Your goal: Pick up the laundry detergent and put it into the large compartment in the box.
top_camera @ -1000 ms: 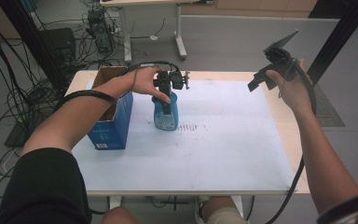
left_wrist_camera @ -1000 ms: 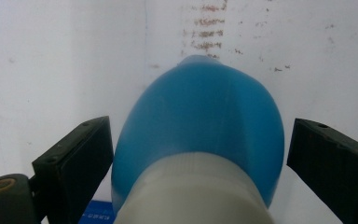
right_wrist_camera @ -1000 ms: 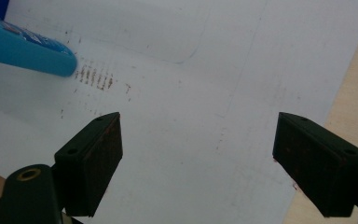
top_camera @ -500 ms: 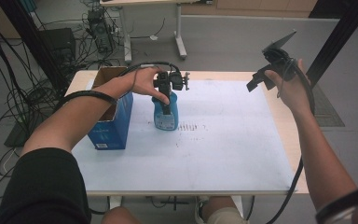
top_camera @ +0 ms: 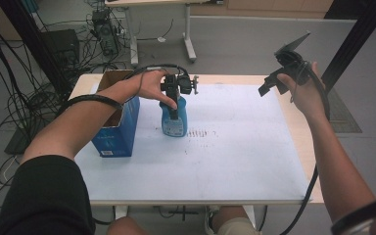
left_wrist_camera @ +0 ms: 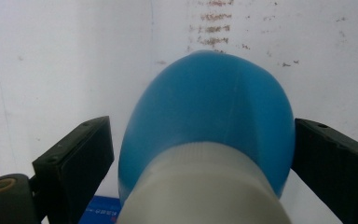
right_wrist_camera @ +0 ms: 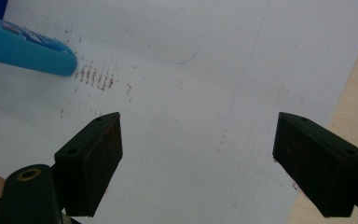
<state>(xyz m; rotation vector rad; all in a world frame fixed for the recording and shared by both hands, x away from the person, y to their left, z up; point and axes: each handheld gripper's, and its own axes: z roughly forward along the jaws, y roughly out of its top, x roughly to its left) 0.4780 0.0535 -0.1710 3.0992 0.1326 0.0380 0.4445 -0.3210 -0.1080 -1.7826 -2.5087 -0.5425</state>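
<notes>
Left tongs [top_camera: 175, 113] sit spread around the blue plastic bottle with a white cap [left_wrist_camera: 207, 135], not squeezing it yet. It's upright on the white-covered worktop [top_camera: 235, 152], beside the blue cardboard box [top_camera: 115, 132]. Right tongs [right_wrist_camera: 198, 161] hang wide open, holding nothing.

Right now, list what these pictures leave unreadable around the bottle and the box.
- Bottle label: too small in the high view, cut off in the left gripper view.
- Left tongs contact: a gap shows beside the left jaw; the right side is unclear.
- Box contents: hidden by the forearm, high view.
</notes>
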